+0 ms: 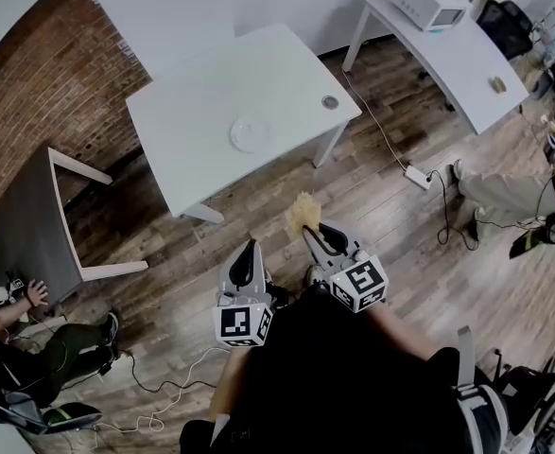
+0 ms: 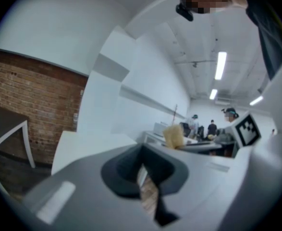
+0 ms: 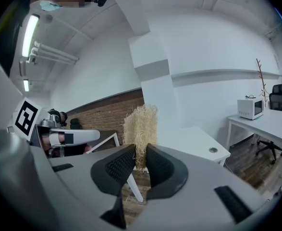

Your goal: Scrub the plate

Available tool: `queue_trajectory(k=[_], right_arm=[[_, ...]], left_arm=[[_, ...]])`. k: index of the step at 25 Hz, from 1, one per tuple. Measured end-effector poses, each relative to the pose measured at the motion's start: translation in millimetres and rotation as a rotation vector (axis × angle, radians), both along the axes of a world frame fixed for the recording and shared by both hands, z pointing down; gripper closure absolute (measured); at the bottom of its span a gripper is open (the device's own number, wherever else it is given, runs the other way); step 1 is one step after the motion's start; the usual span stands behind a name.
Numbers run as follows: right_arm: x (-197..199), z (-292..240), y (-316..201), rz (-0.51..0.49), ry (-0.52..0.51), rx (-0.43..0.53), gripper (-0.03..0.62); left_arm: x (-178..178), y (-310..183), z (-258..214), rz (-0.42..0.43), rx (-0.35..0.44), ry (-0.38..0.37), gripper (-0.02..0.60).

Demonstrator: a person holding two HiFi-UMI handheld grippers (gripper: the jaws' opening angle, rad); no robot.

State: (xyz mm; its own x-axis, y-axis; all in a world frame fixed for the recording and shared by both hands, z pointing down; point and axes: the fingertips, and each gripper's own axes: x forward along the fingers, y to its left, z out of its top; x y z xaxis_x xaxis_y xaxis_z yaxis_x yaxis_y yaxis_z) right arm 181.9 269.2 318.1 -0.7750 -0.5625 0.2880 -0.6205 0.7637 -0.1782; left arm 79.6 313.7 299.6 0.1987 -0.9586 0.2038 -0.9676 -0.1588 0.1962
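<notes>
A white round plate (image 1: 251,133) lies on the white table (image 1: 211,83), far ahead of both grippers. My right gripper (image 1: 312,235) is shut on a straw-coloured fibrous scrubber (image 1: 303,211), held in the air over the wooden floor; in the right gripper view the scrubber (image 3: 141,128) stands up from between the jaws of the gripper (image 3: 141,160). My left gripper (image 1: 251,250) hangs beside it on the left, with its jaws (image 2: 141,161) together and nothing between them. The left gripper view also catches the scrubber (image 2: 173,135).
A small round fitting (image 1: 330,102) sits near the table's right corner. A second white table (image 1: 466,45) with a microwave (image 1: 430,0) stands at the right. A dark table (image 1: 22,225) is at left. A power strip (image 1: 417,176) and cables lie on the floor. People sit at both sides.
</notes>
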Motion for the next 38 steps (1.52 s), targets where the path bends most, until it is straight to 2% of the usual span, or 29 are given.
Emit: queue_trajectory(k=[9,21,26,29,38], right_arm=[[-16,3,-4,0.017,-0.006,-0.016,0.532],[-73,14,6,0.047,0.026,-0.025,0.531],[-83,21,6,0.078,0.051,-0.03,0.531],[-86,27,0,0.079,0.058,-0.046,0.531],[-92,34,-50,0.066,0.083,-0.042,0.531]], left_arm=[[-17,-6,0,0.018,0.002,-0.002,0.578],[-87,-8,3,0.027,0.034,0.006,0.578],[-105,-8,7,0.036,0.034,0.02,0.578],[-113,-11,7,0.017,0.051,0.048,0.578],[-119,-51,21,-0.005,0.025,0.074,0.578]])
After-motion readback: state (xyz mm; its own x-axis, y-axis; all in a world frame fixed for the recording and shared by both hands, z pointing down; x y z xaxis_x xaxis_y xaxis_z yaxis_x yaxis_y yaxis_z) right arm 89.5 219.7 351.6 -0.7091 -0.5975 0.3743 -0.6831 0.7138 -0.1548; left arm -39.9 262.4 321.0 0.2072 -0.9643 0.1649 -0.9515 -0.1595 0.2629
